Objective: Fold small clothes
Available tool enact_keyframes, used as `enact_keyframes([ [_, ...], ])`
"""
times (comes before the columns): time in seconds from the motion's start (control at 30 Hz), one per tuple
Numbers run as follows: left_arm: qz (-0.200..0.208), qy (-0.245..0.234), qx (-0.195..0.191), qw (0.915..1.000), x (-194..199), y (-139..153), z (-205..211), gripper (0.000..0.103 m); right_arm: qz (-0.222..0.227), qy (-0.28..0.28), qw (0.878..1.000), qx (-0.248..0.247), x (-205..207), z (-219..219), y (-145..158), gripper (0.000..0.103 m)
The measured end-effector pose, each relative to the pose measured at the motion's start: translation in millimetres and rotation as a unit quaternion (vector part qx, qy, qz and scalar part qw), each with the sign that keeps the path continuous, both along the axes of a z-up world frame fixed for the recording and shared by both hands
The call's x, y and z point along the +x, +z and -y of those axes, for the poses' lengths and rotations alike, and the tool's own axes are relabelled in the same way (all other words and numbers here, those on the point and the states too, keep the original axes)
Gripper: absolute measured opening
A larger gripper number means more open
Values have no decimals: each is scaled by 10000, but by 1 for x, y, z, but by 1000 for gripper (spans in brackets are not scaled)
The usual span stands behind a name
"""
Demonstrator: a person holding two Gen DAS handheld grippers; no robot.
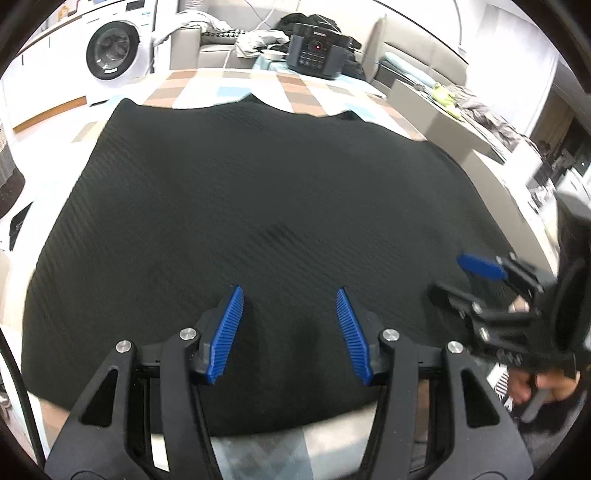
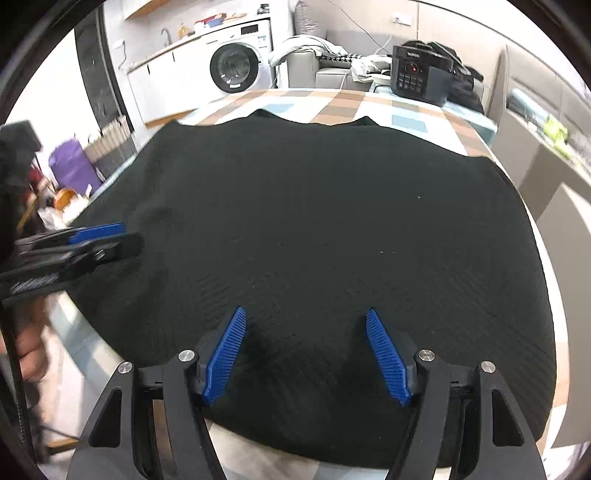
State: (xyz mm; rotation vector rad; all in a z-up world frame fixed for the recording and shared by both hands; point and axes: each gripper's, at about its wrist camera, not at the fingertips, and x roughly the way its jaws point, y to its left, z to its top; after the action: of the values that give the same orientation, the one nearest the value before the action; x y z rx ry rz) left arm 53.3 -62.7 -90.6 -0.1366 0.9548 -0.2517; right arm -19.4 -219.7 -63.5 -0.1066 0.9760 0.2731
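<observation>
A black ribbed knit garment [image 1: 258,206] lies spread flat over the checked tablecloth and also fills the right wrist view [image 2: 314,229]. My left gripper [image 1: 290,295] is open, its blue pads hovering over the garment's near edge, holding nothing. My right gripper [image 2: 306,317] is open too, over the near edge further right, empty. The right gripper also shows at the right of the left wrist view [image 1: 480,269]. The left gripper also shows at the left edge of the right wrist view [image 2: 107,236].
A checked tablecloth [image 1: 229,88] covers the table. A dark appliance with a keypad [image 1: 317,51] stands at the far edge. A washing machine [image 2: 236,66] and a sofa with clothes [image 1: 221,33] are behind. A grey counter [image 1: 461,122] stands to the right.
</observation>
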Motion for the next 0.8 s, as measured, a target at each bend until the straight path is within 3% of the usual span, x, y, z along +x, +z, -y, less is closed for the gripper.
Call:
enact_keyframes([
  [0.33, 164, 18, 129, 9998, -41, -2, 4, 50, 27, -553, 9979, -329, -28, 45, 0, 71],
  [0.5, 186, -180, -45, 9997, -48, 0, 13, 50, -76, -403, 9990, 197, -29, 30, 5, 71],
  [0.67, 106, -324, 109, 9994, -54, -5, 17, 51, 34, -35, 9998, -172, -31, 0, 0, 74],
  [0.8, 181, -425, 218, 9987, -62, -6, 17, 51, 74, 72, 9996, -268, -34, 6, -3, 75],
])
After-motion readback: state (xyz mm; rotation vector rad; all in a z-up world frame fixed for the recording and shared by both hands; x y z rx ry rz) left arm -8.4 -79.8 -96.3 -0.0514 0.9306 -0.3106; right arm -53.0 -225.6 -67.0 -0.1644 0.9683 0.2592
